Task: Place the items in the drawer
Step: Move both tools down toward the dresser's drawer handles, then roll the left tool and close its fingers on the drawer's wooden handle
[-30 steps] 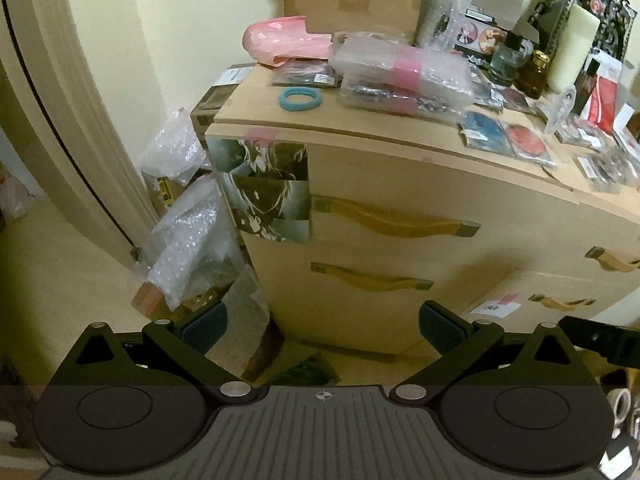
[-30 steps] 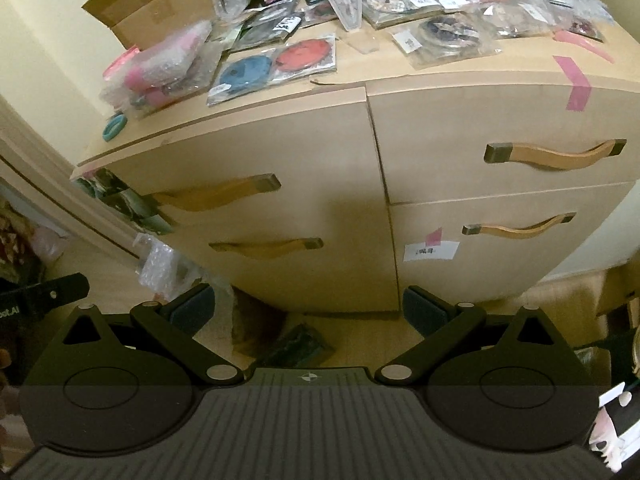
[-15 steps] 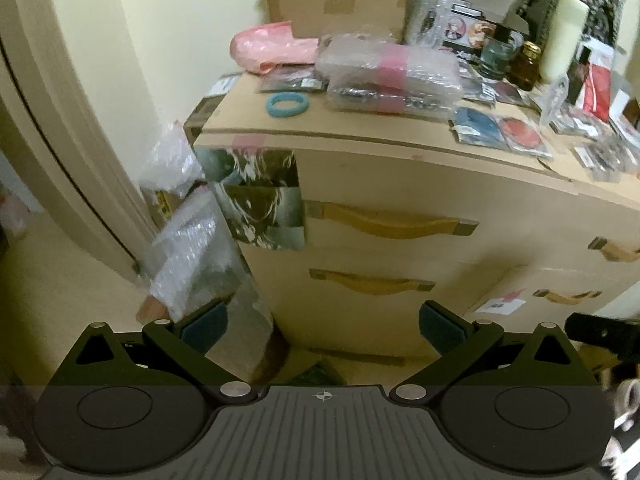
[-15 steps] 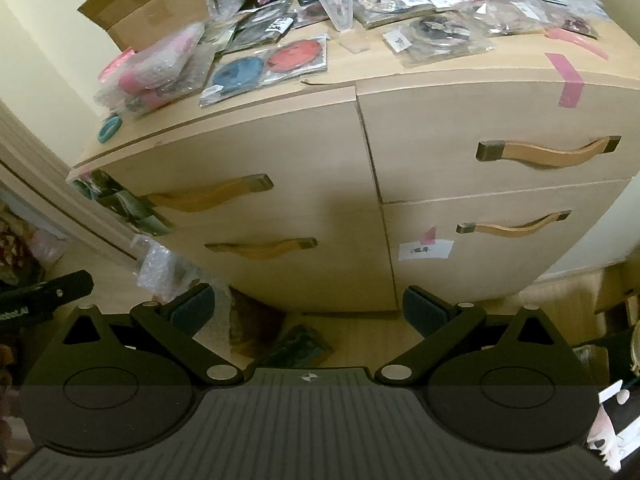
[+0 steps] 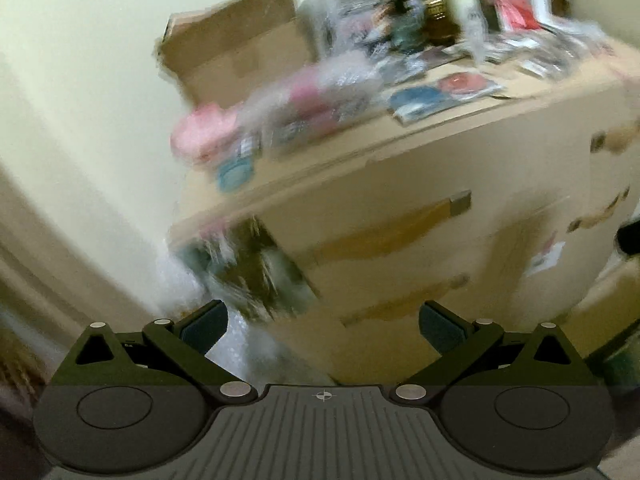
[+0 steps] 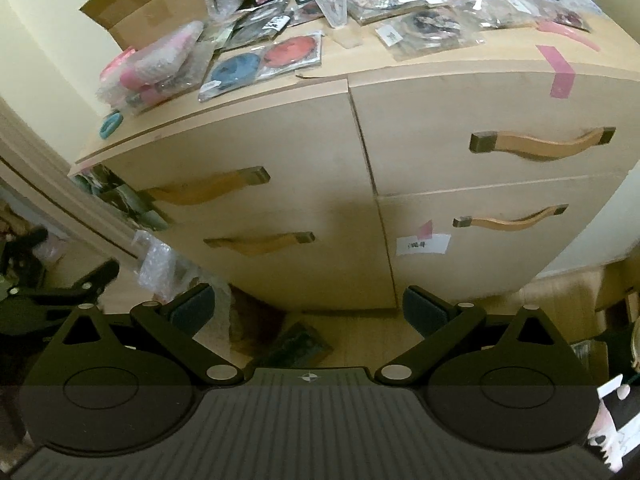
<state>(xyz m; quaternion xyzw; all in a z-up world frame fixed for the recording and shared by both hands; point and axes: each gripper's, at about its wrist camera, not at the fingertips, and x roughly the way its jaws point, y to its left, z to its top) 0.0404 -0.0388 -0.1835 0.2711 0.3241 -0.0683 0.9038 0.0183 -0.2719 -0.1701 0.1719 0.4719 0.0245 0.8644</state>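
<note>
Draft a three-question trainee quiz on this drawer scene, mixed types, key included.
1. True or false: the right gripper holds an item.
2. How many drawer handles show in the right wrist view?
3. The teal ring lies: A) on the floor B) near the dresser top's left end C) in a drawer.

Key: 1 false, it is open and empty. 2 four, all drawers closed. 3 B.

Blurred dresser [image 5: 400, 184] beyond empty, parted tongs [image 5: 323, 320]
</note>
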